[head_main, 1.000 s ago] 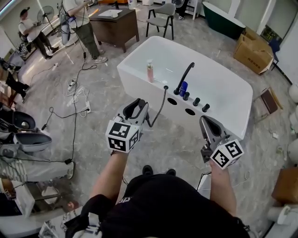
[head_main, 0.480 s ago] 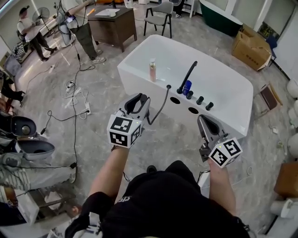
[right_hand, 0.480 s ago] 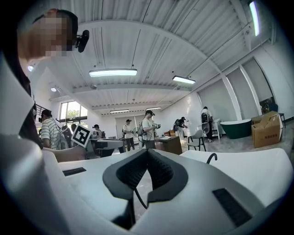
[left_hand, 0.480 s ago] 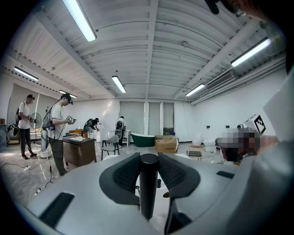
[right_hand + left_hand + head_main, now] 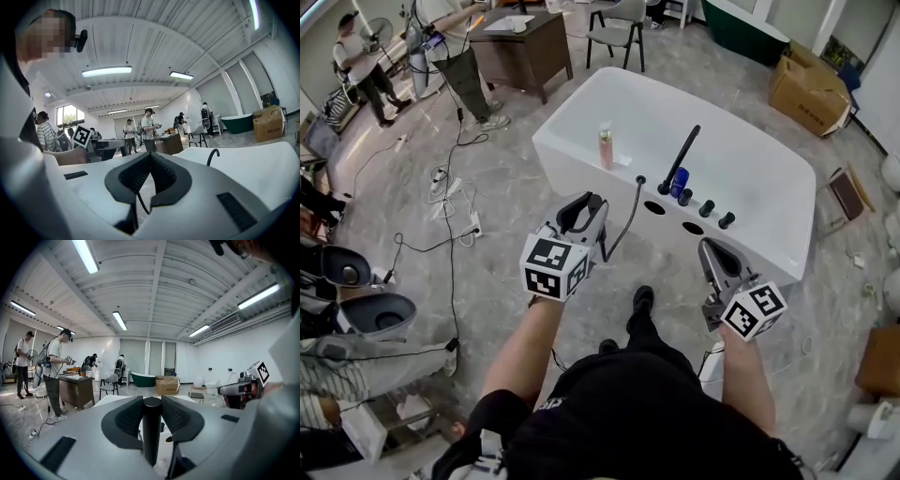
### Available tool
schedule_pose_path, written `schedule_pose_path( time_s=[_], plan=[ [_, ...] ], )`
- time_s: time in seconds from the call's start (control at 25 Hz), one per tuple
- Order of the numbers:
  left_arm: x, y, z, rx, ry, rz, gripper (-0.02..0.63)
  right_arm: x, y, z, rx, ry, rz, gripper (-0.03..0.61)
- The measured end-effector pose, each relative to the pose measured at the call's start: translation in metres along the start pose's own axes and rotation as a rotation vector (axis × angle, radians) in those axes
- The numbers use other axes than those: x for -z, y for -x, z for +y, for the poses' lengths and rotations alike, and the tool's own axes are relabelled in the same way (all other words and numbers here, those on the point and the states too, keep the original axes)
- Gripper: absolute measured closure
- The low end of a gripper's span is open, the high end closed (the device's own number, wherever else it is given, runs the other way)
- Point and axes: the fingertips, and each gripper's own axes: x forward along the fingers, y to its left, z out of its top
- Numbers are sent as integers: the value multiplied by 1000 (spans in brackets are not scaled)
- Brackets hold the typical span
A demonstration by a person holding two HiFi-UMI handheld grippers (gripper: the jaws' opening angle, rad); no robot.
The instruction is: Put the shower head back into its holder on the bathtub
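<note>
Two grippers are held out in front of the person, above the grey stone floor (image 5: pixel 487 244). The left gripper (image 5: pixel 584 210) has its fingers (image 5: pixel 129 417) clamped on the shower head (image 5: pixel 151 427), a black rod that stands upright between the pads. From it a thin dark hose (image 5: pixel 623 214) curves across to a fitting on the near rim of the white bathtub (image 5: pixel 567 155), so the shower head is in the air, short of the tub. The right gripper (image 5: pixel 710 249) sits level with it on the other side, its fingers (image 5: pixel 135 177) pressed together with nothing between them. Along that near rim lie two dark round openings (image 5: pixel 654 207), a row of black knobs (image 5: pixel 707 207) and a tall black faucet (image 5: pixel 681 157), with a pink bottle (image 5: pixel 606 148) on the rim to the left. Beyond the tub stand a grey chair (image 5: pixel 623 19) and a cardboard box (image 5: pixel 809 86).
</note>
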Motion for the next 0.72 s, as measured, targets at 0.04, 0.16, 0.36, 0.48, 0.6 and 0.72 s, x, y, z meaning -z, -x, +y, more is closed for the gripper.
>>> schedule_pose_path(
  time_s=[0.04,0.16,0.36,0.48,0.6,0.72],
  plan=[
    [0,-11,5,0,3,7,483,-1,-9,-9,-3,-7,5,565],
    [-3,-52,22,-6,0,22,483,-4,-40,-43,-17,-23,18,565],
    [-15,-130,47,-16,4,47,483,-20,-92,-111,-39,-52,43,565],
    [-28,-180,61,-18,2,58,485,-35,-122,-152,-49,-65,53,565],
    [-48,-229,69,-7,-7,52,485,-45,-145,-189,-57,-77,60,565],
    [-70,-270,69,5,-15,42,485,-58,-157,-223,-34,-104,70,565]
  ],
)
